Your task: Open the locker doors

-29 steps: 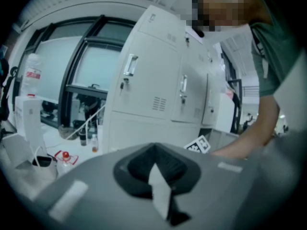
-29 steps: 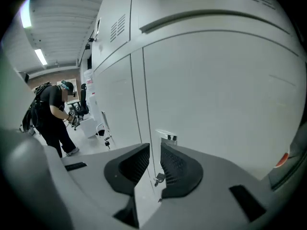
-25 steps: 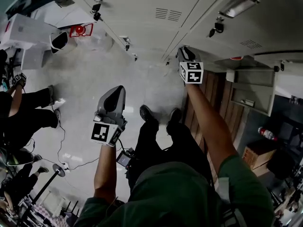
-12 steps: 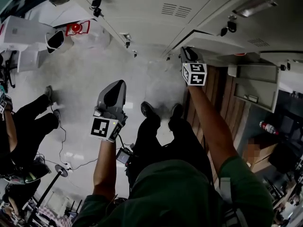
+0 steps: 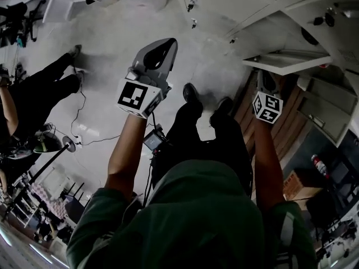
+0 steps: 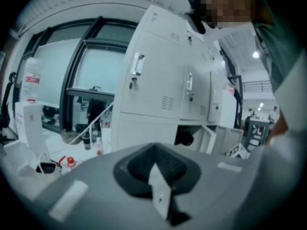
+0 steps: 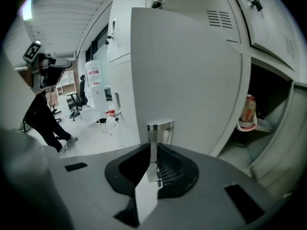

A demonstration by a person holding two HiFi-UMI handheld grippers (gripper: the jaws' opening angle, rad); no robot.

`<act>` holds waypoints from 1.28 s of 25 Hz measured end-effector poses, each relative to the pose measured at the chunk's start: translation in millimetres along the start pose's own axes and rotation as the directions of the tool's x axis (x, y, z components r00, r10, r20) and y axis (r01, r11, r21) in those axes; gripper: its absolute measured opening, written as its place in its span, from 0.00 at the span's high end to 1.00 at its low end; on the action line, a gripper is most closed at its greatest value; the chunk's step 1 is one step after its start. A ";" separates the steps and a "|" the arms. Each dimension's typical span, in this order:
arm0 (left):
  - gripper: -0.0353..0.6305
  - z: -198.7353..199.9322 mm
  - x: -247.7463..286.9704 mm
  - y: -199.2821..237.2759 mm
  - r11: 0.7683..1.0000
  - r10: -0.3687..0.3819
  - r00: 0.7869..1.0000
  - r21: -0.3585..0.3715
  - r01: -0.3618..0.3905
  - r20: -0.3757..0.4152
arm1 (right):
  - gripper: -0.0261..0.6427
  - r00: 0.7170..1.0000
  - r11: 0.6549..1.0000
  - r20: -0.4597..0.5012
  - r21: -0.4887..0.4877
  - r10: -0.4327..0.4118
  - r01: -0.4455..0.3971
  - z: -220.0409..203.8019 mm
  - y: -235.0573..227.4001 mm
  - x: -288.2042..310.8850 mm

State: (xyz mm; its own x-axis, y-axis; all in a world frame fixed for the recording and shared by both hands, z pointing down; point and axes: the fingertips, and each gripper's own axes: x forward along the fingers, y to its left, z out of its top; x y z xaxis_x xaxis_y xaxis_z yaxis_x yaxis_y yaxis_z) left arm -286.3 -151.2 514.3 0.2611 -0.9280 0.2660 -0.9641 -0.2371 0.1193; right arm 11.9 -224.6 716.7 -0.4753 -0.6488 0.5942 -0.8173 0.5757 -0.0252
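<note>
Wears dark green short-sleeved shirt (image 5: 196, 217), black trousers (image 5: 193, 130), black shoes (image 5: 190, 93); carries grey-shelled left gripper (image 5: 161, 54) and right gripper (image 5: 262, 78), each bearing a black-and-white marker cube (image 5: 136, 97).

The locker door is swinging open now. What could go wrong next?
1. The right gripper has just been closing its jaws on the thin shiny handle. They pinch only a narrow strip, so it might slip free and let the door swing loose.
2. A reddish container sits inside the open locker. A hard jolt to the door might knock it over.
</note>
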 end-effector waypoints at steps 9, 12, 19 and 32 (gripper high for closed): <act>0.95 8.9 -48.3 -28.7 0.994 0.079 0.997 0.078 -0.080 0.014 | 0.58 0.992 0.972 -0.042 0.200 -0.117 0.123 -18.5 -6.9 -47.3; 0.95 7.8 -63.3 -27.0 0.991 0.111 0.994 0.075 -0.111 0.016 | 0.55 0.990 0.961 -0.028 0.240 -0.135 0.138 -1.0 4.1 -33.3; 0.95 8.1 -72.3 -52.5 0.989 0.128 0.992 0.075 -0.129 0.019 | 0.55 0.997 0.973 -0.005 0.218 -0.081 0.081 25.1 17.2 -17.0; 0.95 23.6 -49.2 -119.7 0.994 0.028 0.999 0.103 -0.030 0.022 | 0.69 0.991 0.971 -0.041 0.201 -0.126 0.131 -47.8 -46.4 -131.7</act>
State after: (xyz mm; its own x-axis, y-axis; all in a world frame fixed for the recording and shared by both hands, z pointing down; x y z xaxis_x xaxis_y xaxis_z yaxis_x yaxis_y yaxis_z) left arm -184.9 -84.0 464.4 0.2329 -0.9404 0.2479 -0.9714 -0.2373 0.0124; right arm 128.0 -142.1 678.1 -0.3551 -0.6953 0.6248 -0.9213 0.3735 -0.1080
